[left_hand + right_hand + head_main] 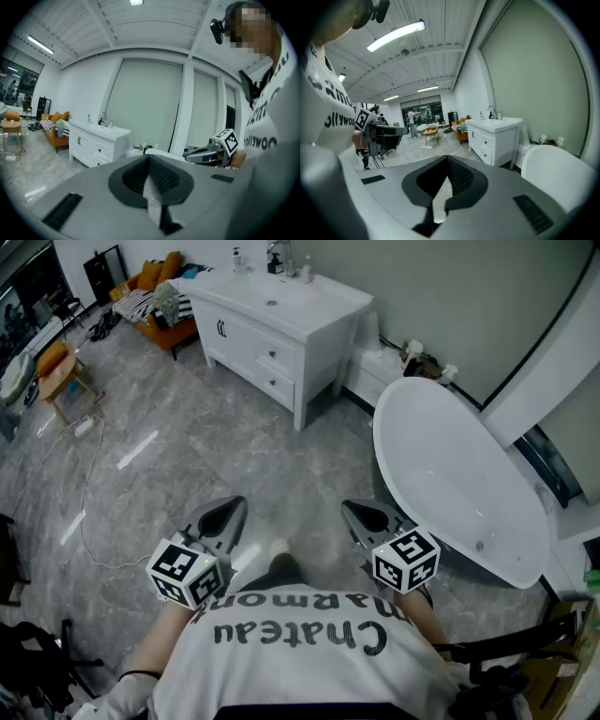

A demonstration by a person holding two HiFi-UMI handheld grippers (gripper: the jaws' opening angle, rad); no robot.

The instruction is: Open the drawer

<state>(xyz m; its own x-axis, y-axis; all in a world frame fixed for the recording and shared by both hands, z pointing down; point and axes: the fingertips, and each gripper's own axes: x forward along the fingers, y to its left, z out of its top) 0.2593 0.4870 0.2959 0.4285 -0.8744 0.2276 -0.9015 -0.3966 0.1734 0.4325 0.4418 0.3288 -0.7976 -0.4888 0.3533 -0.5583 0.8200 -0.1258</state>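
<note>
Low in the head view, just ahead of the person's shirt (300, 643), the left gripper (228, 514) and the right gripper (359, 517) hover side by side over the grey marble floor (187, 456), apart from each other and touching nothing. Each gripper's own view shows its jaws clenched together at the tips with nothing between them — both are empty. Across the floor, against the far wall, stands the white vanity cabinet (281, 329). Its two drawers (275, 355), stacked one above the other on the right half of its front, are both closed — and well apart from either gripper. A white bathtub (450, 474) sits to the right of the cabinet, nearer the right gripper. An orange sofa (155, 296) stands at the floor's far left corner.
</note>
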